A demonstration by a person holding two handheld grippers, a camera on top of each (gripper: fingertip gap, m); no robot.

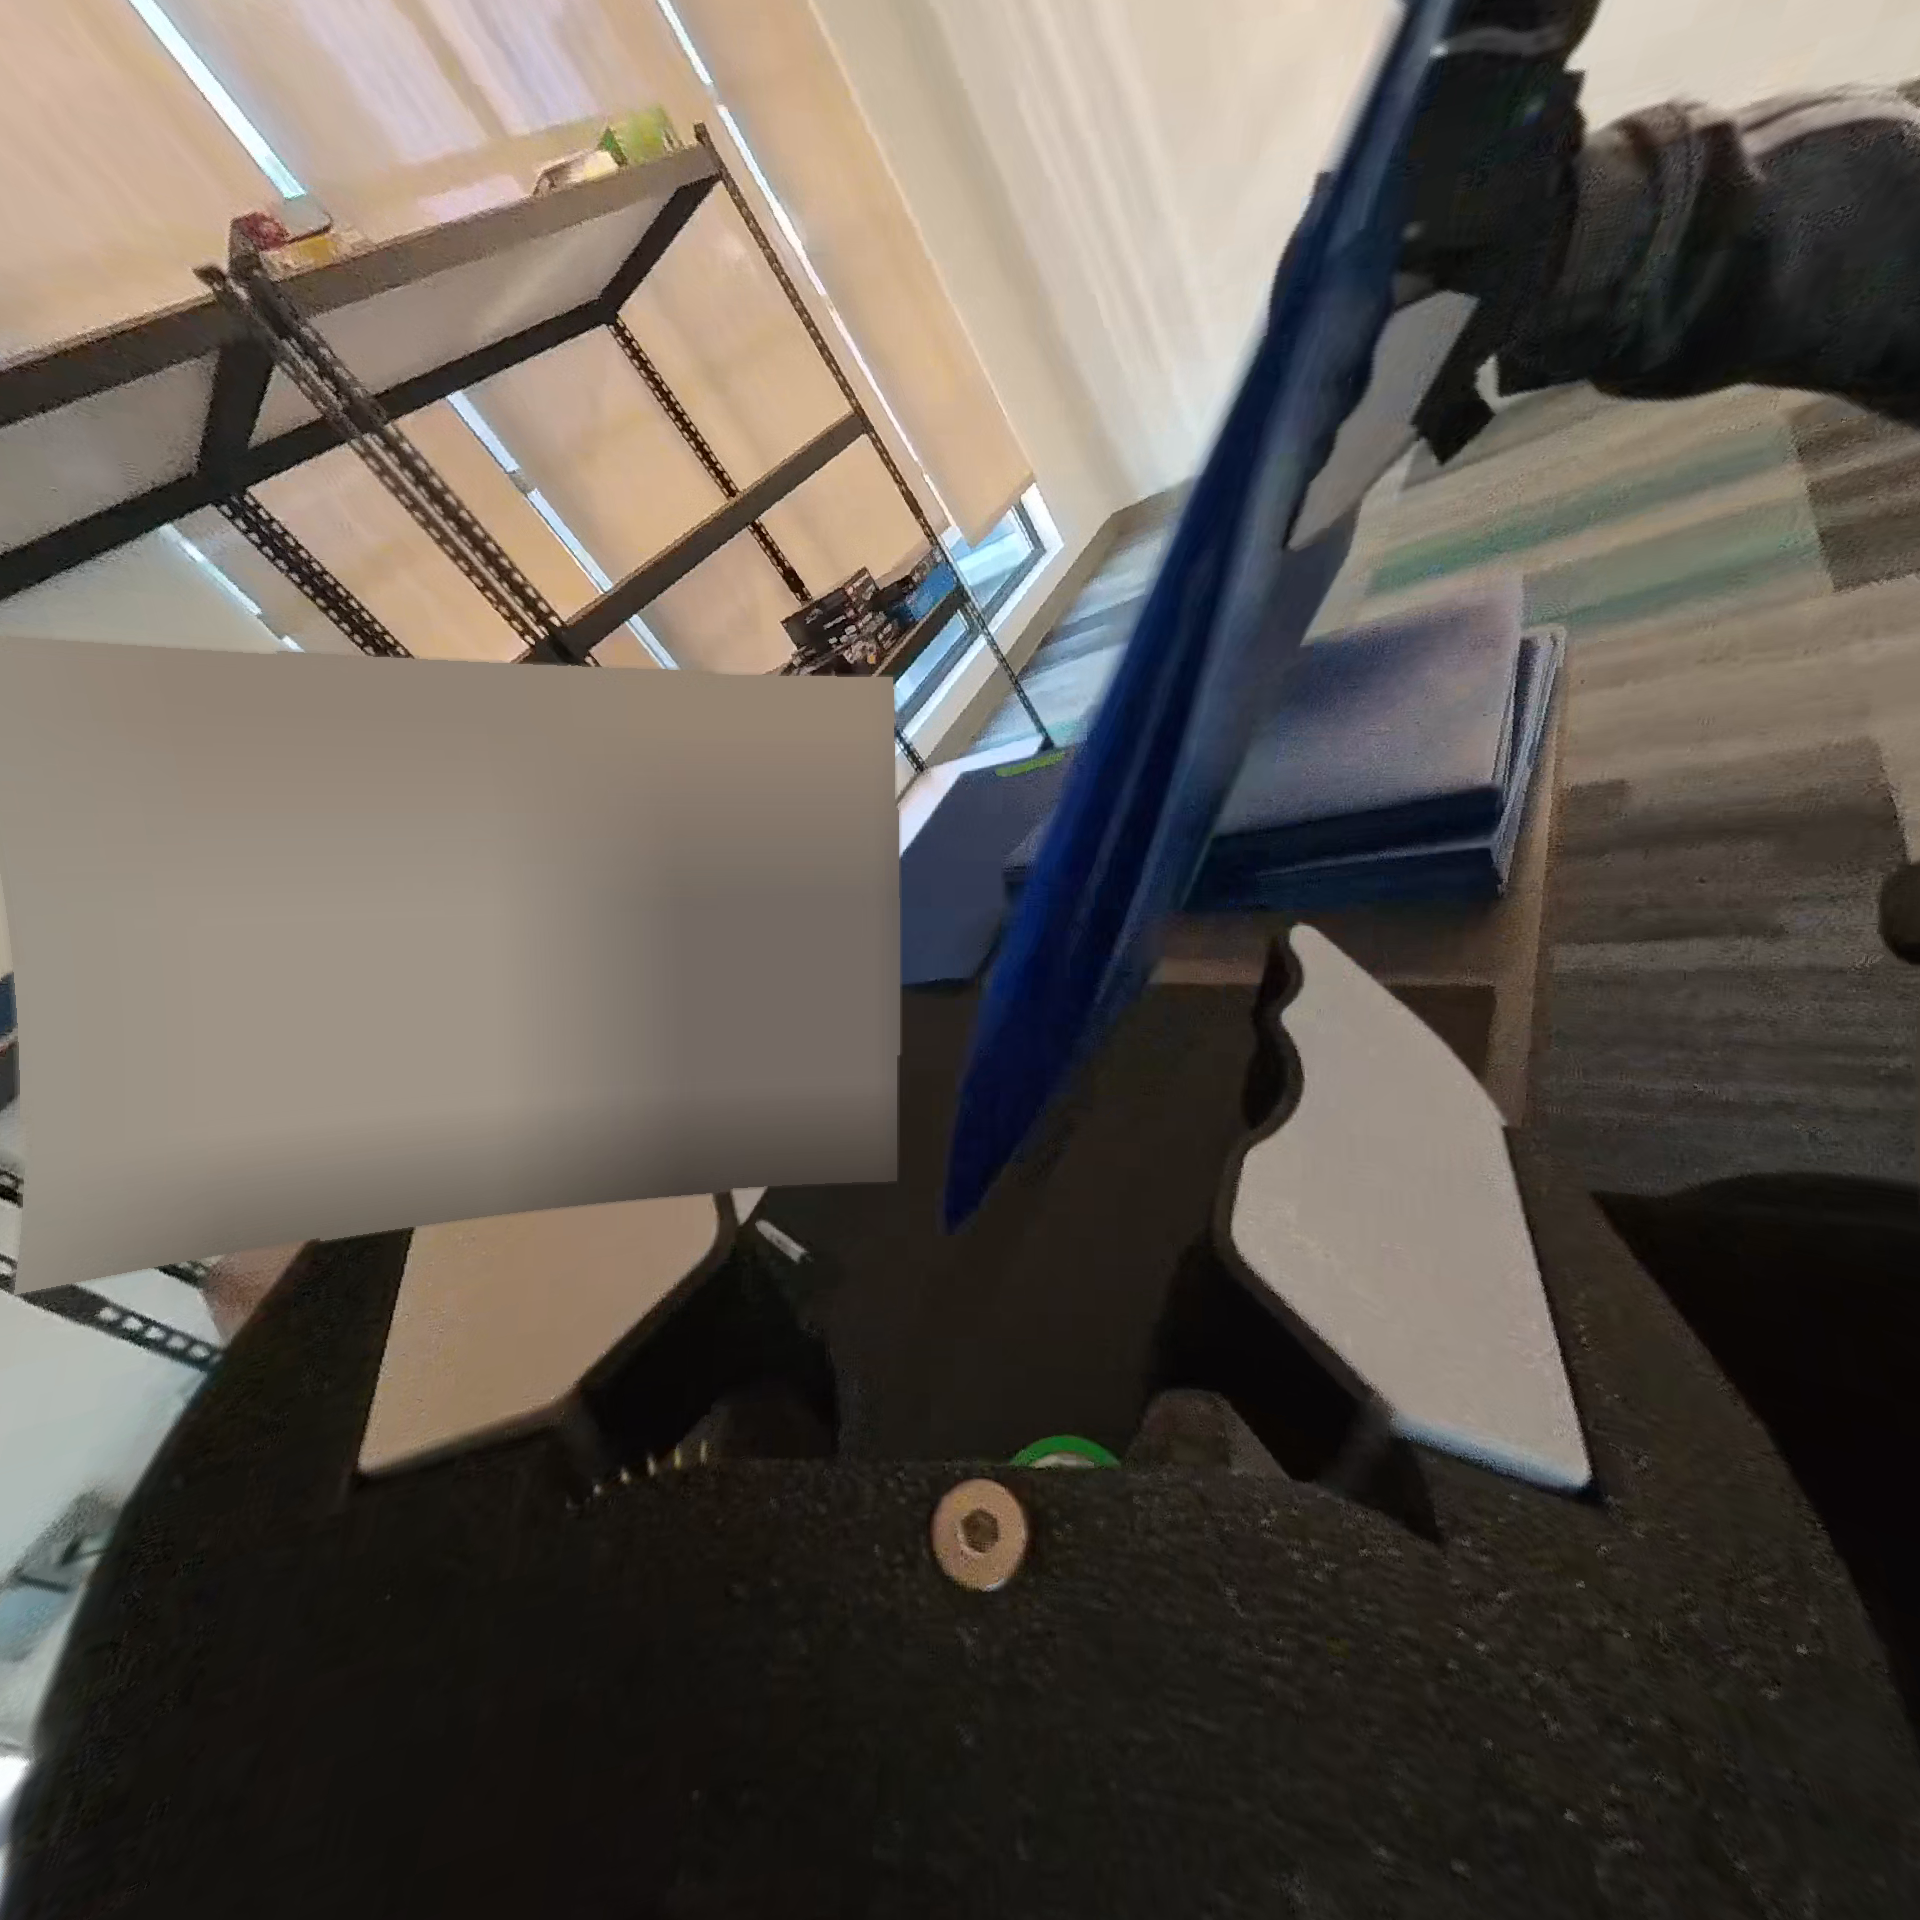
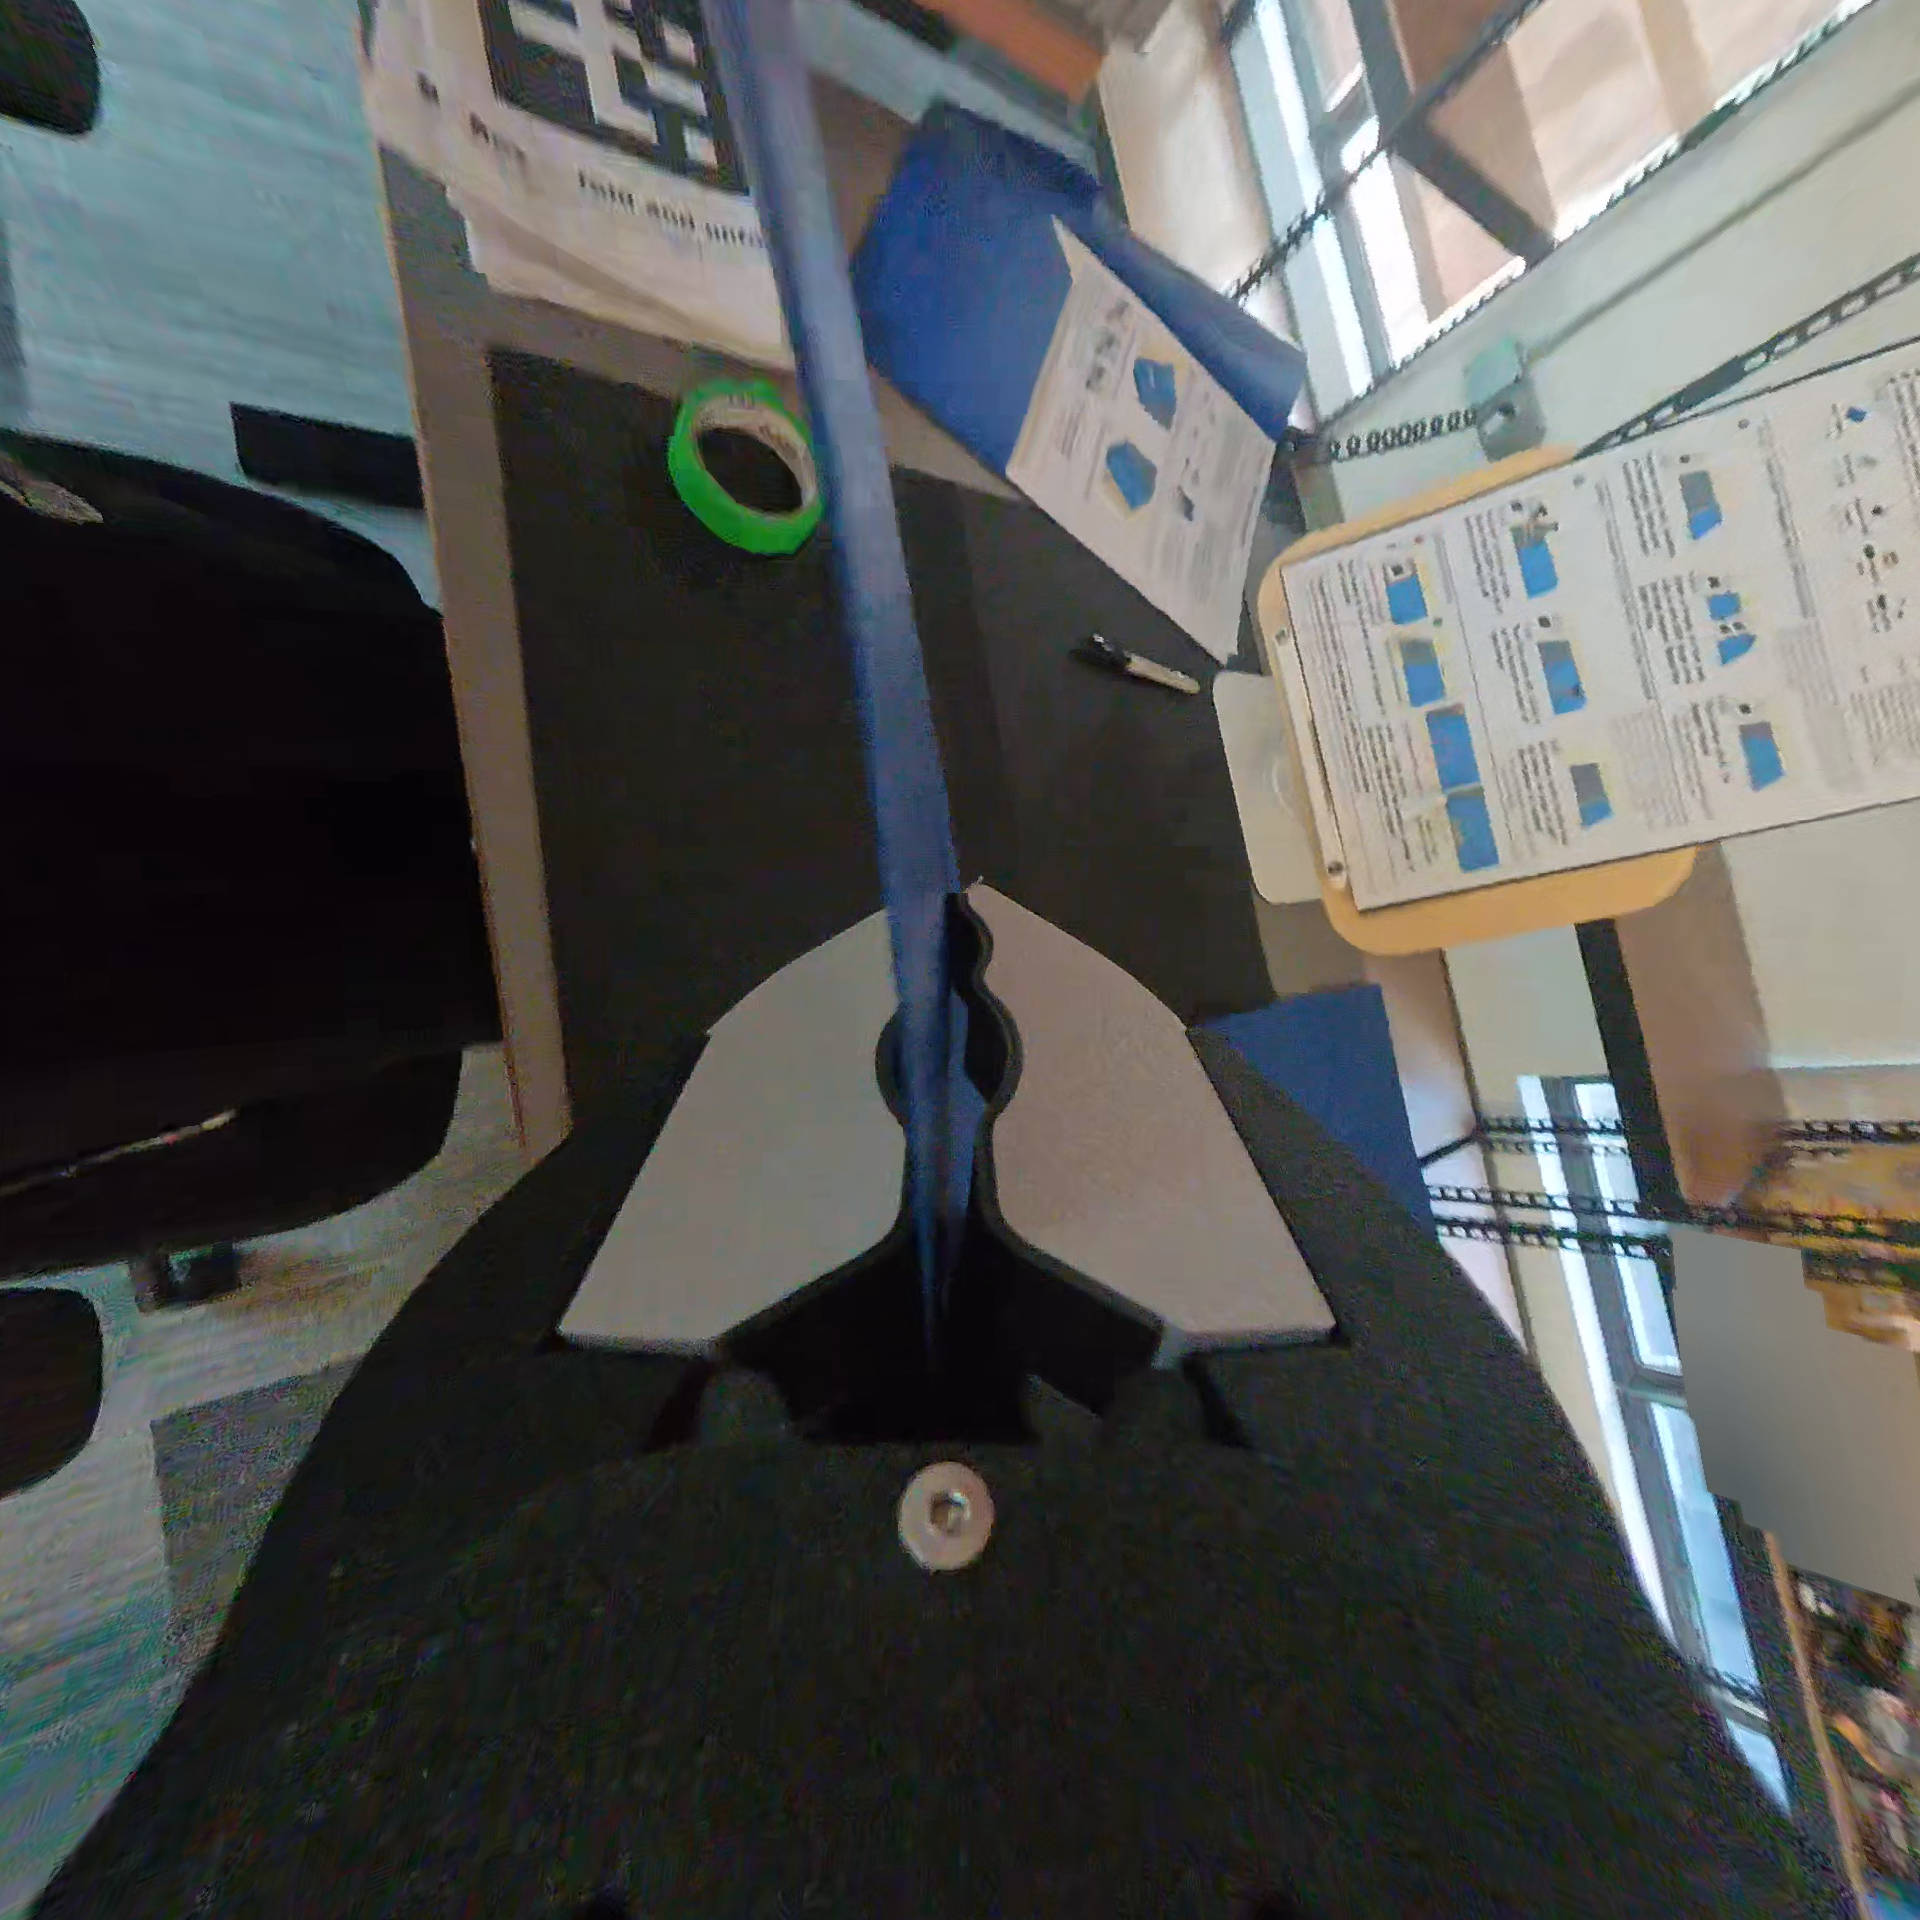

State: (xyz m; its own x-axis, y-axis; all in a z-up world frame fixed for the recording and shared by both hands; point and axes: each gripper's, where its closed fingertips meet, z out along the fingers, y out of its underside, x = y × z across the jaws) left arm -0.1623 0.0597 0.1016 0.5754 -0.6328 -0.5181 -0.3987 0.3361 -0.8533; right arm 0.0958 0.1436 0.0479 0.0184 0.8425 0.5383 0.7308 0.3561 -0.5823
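Black textured right tongs [image 2: 948, 1049], with pale grey finger plates, are sitting nearest the lens in the right wrist view and are clamping down on a thin edge of deep blue cloth [image 2: 831, 416], which is running as a taut, narrow band straight up and away from the jaws. Left tongs [image 1: 997, 1247] are standing wide apart; the cloth's lower corner [image 1: 1039, 1091] is hanging in the gap between the fingers, but neither plate appears to be touching it, and part of the left finger is lying behind a masked patch. In the left wrist view the cloth is stretching up to the far right tongs [image 1: 1455, 343], which a dark-sleeved arm [image 1: 1745, 249] is carrying. Risk, as a judgement: only one pinch is bearing the cloth, on a slim edge, so a tug or swing could pull it free; the loose corner could also slip out of the open jaws. Below, a stack of folded blue cloths [image 1: 1382, 748] is resting on the dark-topped worktop [image 2: 644, 727], beside a green tape roll [image 2: 743, 462] and a pen [image 2: 1138, 665]. Printed instruction sheets on a wooden clipboard [image 2: 1621, 665] are hanging at the side.
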